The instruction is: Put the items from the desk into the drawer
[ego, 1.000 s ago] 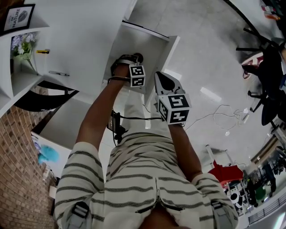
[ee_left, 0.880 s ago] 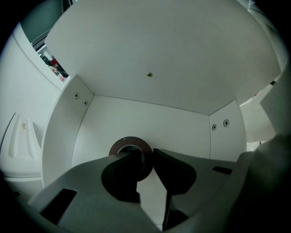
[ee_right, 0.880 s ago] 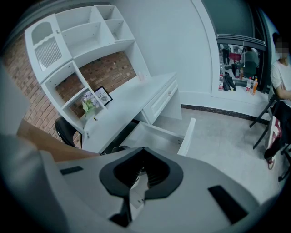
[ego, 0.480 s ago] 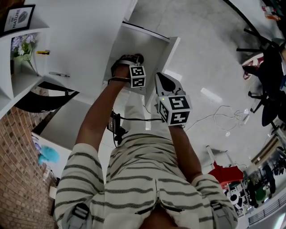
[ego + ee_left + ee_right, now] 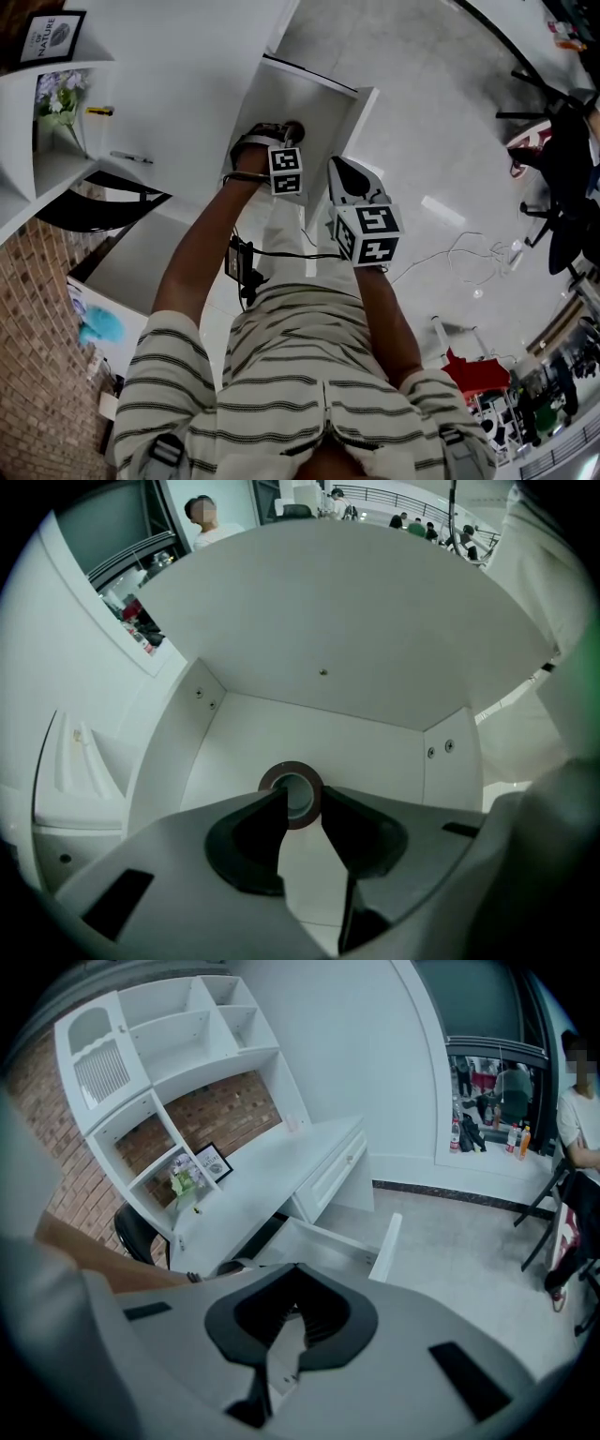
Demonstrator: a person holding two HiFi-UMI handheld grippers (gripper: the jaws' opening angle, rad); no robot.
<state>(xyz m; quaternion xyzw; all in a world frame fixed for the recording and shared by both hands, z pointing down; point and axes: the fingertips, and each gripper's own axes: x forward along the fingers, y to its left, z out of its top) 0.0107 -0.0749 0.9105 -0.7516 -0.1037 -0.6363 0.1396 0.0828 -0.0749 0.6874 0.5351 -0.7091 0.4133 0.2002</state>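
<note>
The left gripper (image 5: pixel 305 795) is pointing straight down into the open drawer (image 5: pixel 309 731). Its jaws have just been opening and are standing apart, clear of the tape roll (image 5: pixel 292 768) lying on the drawer floor beneath. The right gripper (image 5: pixel 292 1275) is hovering closed, holding nothing.

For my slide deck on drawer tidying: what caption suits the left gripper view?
Left gripper, jaws just opened and empty, above a tape roll lying on the drawer floor.

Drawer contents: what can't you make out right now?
Head view: drawer floor hidden by left gripper and hand.
Left gripper view: roll's near edge hidden behind the fingers, which have just been opening, clear of it.
Head view: yellow item on desk too small to identify.
</note>
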